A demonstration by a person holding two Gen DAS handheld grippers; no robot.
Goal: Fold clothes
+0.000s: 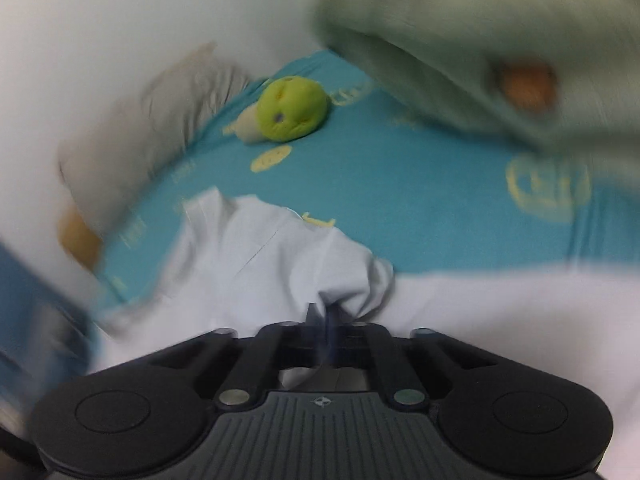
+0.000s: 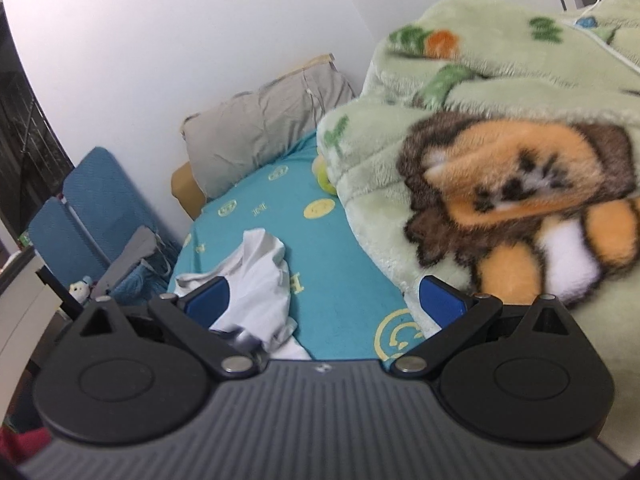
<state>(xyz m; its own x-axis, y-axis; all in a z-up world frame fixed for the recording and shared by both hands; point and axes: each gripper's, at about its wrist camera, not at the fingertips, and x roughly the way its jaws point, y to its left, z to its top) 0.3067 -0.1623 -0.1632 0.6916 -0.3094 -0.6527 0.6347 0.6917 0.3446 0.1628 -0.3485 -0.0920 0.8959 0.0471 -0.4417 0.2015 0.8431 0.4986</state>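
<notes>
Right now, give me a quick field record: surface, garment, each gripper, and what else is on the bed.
surface: teal bed sheet with yellow prints
garment: white shirt, crumpled, unfolded, near the bed's front edge
left gripper: shut, white cloth bunched at its tips
right gripper: open, nothing between the pads
blanket: green, lion print, heaped on the right
pillow: grey, against the wall
toy: green plush, at the far end

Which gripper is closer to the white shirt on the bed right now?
Left. The left gripper is shut on a bunch of the white shirt. The right gripper is open above the teal sheet, with the shirt just past its fingers.
</notes>
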